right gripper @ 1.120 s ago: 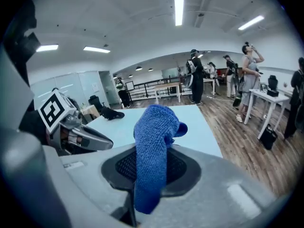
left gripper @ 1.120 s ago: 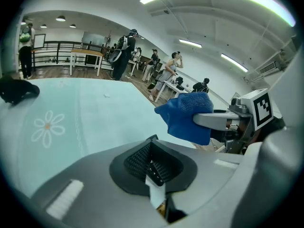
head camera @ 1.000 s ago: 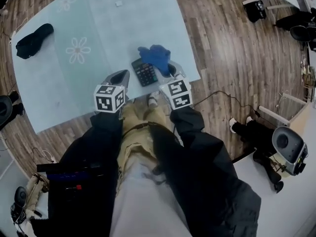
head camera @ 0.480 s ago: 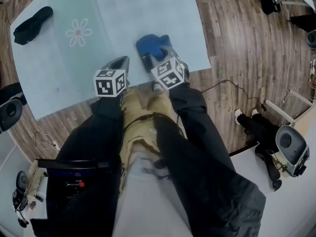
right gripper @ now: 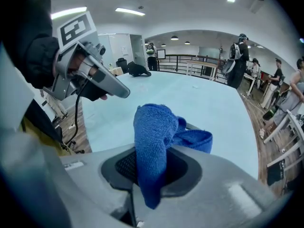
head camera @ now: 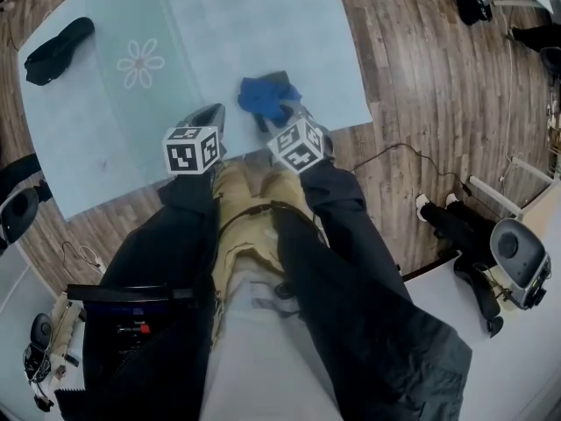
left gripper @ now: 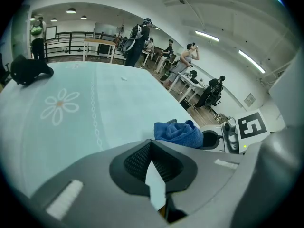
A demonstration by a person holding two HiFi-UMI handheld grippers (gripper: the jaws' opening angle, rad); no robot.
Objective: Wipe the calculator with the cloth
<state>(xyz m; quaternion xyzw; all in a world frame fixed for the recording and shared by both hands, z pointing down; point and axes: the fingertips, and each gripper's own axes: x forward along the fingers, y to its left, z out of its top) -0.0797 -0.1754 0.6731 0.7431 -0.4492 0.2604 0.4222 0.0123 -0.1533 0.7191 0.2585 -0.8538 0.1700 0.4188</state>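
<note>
Grips a blue terry cloth [right gripper: 154, 132] in the right gripper [right gripper: 149, 167], jaws clamped on a hanging fold, the rest bunched just ahead of them; lays that bunch over the calculator [head camera: 261, 123], covering nearly all of it and leaving only a dark sliver at the cloth's near edge; works near the front edge of a pale blue mat [head camera: 219, 33] printed with white flowers, spread on a wooden floor [head camera: 421, 86]; holds the left gripper [left gripper: 151, 146] just beside the cloth on its left, tips brought together with nothing between them, clear of both cloth and calculator; shows a black bundle [head camera: 58, 48] well apart at the mat's far left corner.
</note>
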